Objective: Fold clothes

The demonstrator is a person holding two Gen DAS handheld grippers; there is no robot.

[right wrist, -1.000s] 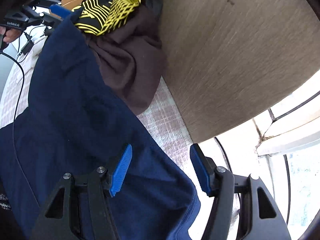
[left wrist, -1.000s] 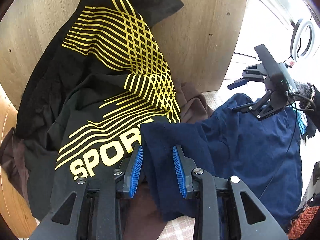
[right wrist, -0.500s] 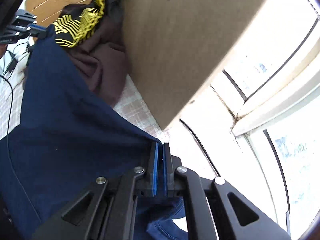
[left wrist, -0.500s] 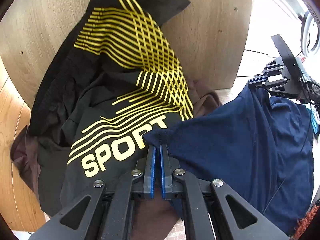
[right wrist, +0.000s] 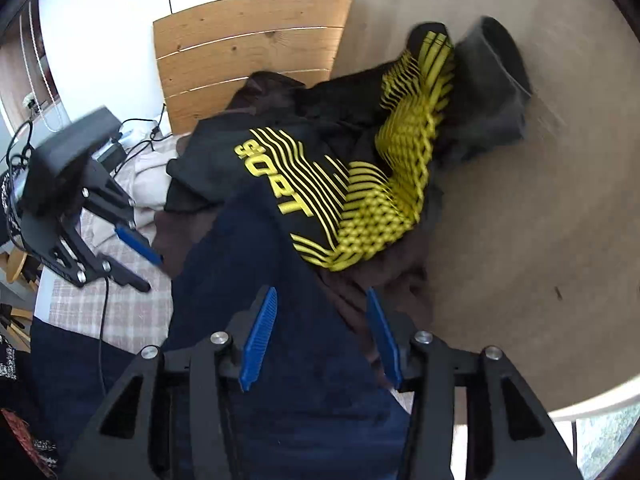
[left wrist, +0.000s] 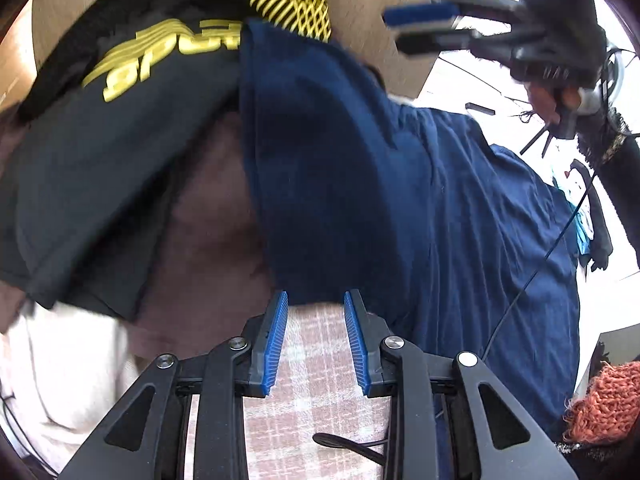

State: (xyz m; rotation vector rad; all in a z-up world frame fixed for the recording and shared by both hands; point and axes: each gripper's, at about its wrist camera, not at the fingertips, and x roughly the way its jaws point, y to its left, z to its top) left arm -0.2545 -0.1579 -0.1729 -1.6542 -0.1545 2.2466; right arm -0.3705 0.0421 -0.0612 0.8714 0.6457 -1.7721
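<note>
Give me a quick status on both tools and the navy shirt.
Left tool open, empty. Right tool open, empty. Navy shirt lying loose on the checked cover, one edge overlapping the black sport shirt.

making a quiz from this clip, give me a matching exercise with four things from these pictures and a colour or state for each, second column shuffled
Things:
1. sport shirt
2. navy garment
3. left gripper
4. knitted item

Colours or states:
A. orange
B. open, over checked cloth
C. black with yellow stripes
D. dark blue, lying across the bed

Pairs: 1-C, 2-D, 3-B, 4-A
</note>
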